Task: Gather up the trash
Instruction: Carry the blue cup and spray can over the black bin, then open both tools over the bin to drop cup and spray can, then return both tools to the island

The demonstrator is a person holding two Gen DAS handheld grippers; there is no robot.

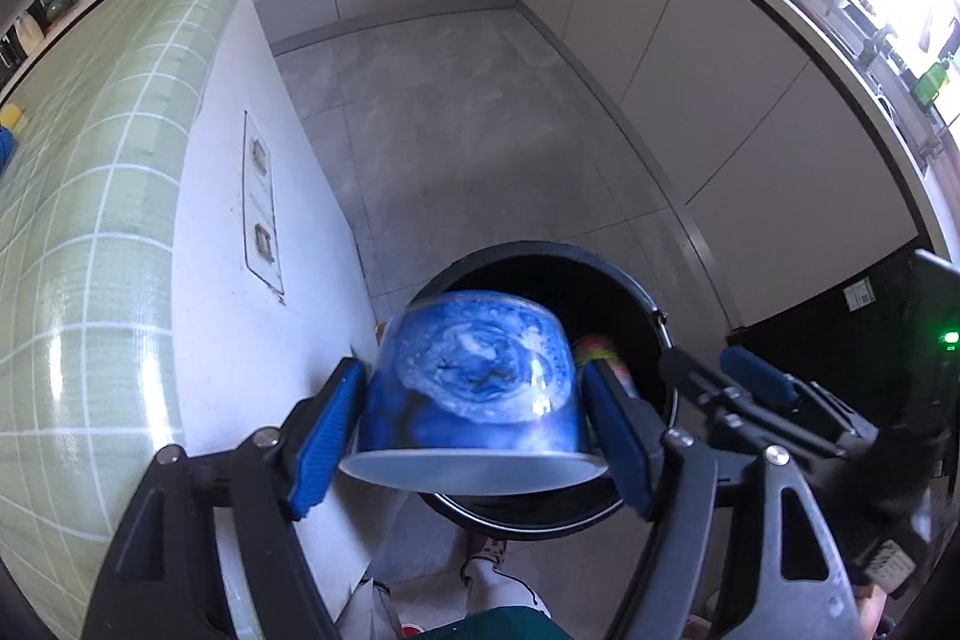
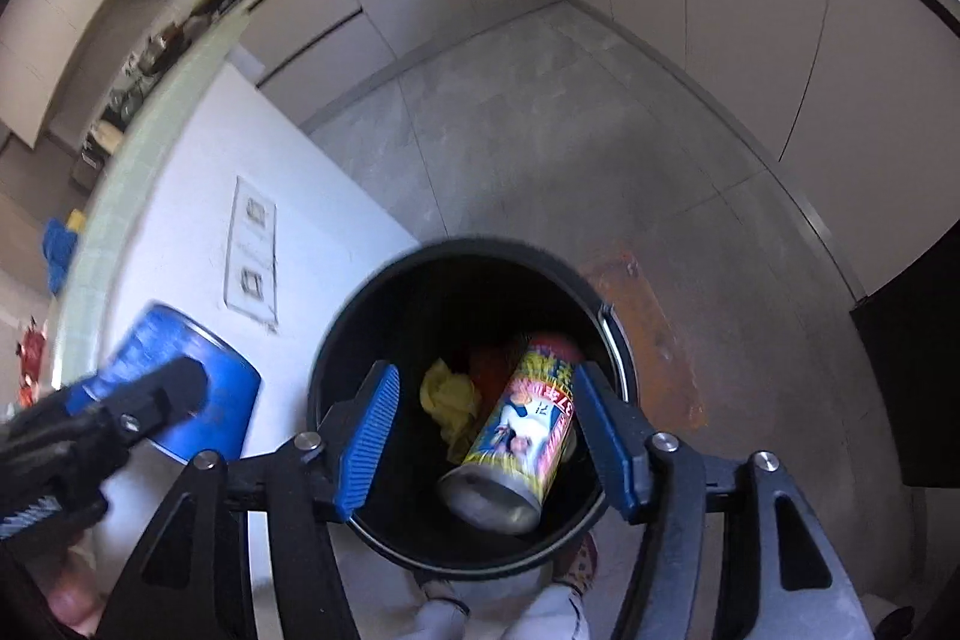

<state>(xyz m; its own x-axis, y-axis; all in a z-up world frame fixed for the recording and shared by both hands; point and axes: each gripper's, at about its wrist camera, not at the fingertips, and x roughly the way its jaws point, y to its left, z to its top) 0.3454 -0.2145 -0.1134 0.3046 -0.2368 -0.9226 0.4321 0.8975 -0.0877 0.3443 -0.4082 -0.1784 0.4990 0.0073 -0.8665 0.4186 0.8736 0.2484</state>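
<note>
One bin (image 2: 336, 352): one can (image 2: 522, 430), one yellow wad (image 2: 447, 400) inside. Left gripper (image 1: 474, 424) clamps one blue cup (image 1: 474, 388) (above rim); right gripper (image 2: 486, 436) jaws wide, empty.

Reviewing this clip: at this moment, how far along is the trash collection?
Partly done. A crumpled yellow wrapper already lies in the black trash bin. The printed can sits tilted over the bin between the open right gripper fingers, apparently just released. In hand: the left gripper clamps a blue paper bowl above the bin rim. Left: dropping that bowl; other remaining trash cannot be judged.
</note>
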